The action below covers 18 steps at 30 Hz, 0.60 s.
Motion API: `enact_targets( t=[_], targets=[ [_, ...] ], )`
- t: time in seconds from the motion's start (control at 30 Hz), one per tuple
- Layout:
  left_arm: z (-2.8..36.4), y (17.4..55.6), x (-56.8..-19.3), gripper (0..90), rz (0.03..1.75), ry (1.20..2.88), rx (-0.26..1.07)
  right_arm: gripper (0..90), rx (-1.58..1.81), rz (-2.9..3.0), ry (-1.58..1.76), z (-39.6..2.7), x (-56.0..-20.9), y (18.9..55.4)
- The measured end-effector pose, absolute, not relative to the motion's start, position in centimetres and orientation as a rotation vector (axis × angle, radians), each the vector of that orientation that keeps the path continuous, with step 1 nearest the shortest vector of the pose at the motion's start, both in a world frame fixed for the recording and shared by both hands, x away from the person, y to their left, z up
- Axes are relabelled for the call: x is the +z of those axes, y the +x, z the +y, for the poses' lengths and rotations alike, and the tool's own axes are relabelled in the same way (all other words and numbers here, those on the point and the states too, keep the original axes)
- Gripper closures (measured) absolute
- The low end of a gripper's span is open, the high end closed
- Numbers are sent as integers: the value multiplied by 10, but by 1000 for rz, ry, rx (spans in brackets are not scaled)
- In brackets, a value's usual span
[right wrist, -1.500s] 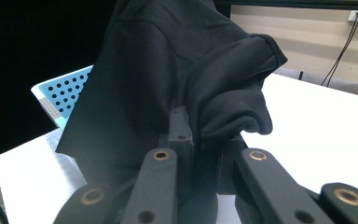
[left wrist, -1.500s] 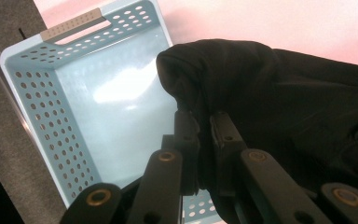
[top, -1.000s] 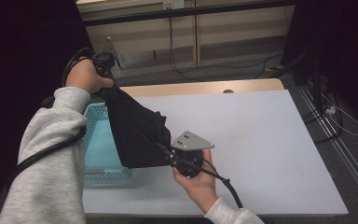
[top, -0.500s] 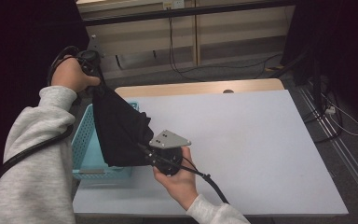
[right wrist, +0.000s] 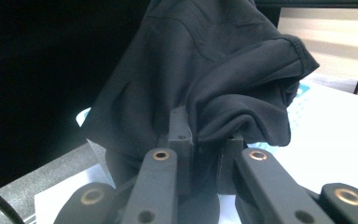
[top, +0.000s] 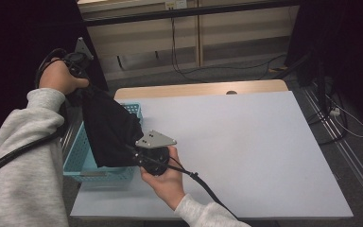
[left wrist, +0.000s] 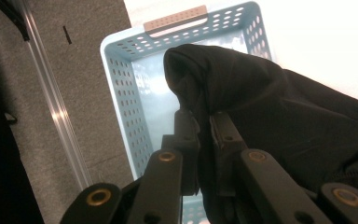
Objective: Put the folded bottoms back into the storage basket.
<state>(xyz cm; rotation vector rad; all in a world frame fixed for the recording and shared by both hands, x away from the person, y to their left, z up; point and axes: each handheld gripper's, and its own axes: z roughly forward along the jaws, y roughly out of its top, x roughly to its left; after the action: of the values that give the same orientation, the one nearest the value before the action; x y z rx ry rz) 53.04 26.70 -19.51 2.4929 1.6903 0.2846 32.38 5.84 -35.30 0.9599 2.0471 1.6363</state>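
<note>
I hold a black garment (top: 108, 132) stretched between my two grippers, above the left edge of the white table (top: 246, 156). The left gripper (left wrist: 204, 126) is nearly closed, pinching one corner of the cloth high and far from me; the right gripper (right wrist: 205, 133) is also nearly closed, pinching another corner low and near me. So the long axis of the garment runs sloping from the far upper left down toward me, and most of the cloth hangs directly over the light blue perforated basket (top: 78, 158). I judge the coming move is to lower it into this basket. The near basket wall is close under the right gripper, so the cloth could catch on that rim. The rest of the table is bare.
</note>
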Motion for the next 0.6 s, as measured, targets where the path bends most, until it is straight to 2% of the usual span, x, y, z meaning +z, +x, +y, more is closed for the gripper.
enact_targets(
  t=[0.33, 0.47, 0.5, 0.53, 0.6],
  targets=[
    [284, 537, -203, 834, 1691, 2489, 308, 812, 1617, 2070, 908, 89, -359, 325],
    [293, 543, -210, 831, 1695, 2437, 329, 806, 1620, 2063, 892, 102, -359, 329],
    [297, 545, -212, 823, 1675, 2409, 344, 785, 1626, 2070, 876, 106, -359, 332],
    [302, 546, -216, 793, 1662, 2374, 363, 709, 1634, 2105, 838, 111, -362, 337],
    [305, 545, -222, 662, 1637, 2382, 396, 620, 1563, 2187, 885, 115, -366, 342]
  ],
)
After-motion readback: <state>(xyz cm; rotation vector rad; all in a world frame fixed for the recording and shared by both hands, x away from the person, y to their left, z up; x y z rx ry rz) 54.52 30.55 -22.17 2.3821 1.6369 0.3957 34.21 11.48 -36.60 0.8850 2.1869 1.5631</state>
